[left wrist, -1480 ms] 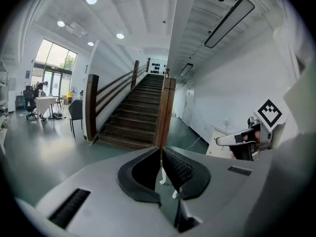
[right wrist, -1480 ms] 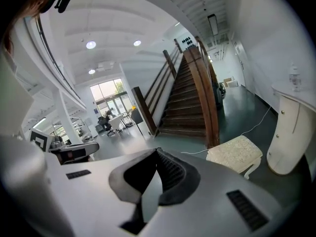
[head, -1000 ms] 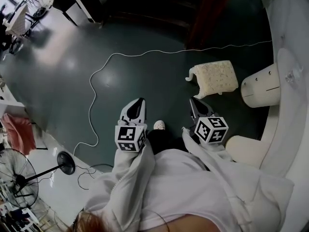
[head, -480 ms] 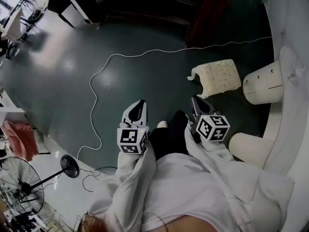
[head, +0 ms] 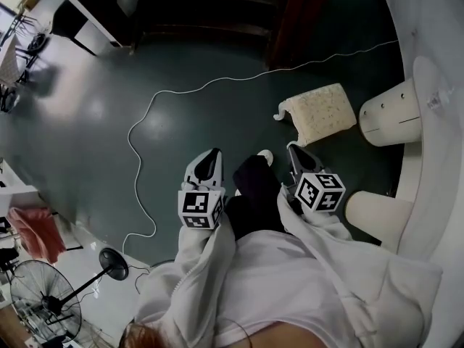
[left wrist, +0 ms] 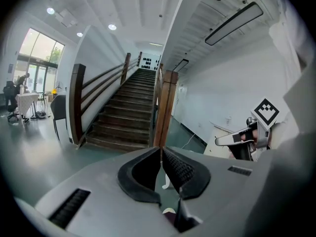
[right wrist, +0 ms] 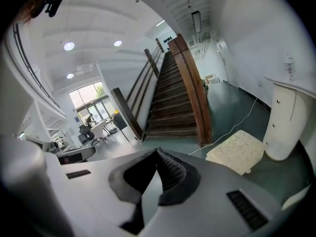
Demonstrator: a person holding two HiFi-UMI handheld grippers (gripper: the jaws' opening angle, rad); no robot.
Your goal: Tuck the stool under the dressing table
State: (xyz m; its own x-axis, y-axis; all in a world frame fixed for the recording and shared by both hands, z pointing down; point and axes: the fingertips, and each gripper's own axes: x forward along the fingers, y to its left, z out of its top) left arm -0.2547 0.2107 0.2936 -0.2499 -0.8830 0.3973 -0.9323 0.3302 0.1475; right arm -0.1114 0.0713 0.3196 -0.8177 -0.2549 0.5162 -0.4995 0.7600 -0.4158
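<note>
Left gripper (head: 209,153) and right gripper (head: 294,149) are both pinched together on nothing. The stool (head: 320,112), at 1 o'clock from the right one, looks light with a squishy top, so I'd grab its stiff edge.

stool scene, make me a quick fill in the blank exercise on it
Of the left tool and the right tool, the stool is nearer the ___ one.
Both tools' jaws are ___.
The white cable lies on the ___.
Missing words: right; shut; floor.

Hand-held gripper (right wrist: 157,152) closed — stool (right wrist: 235,151) ahead, rightward.
</note>
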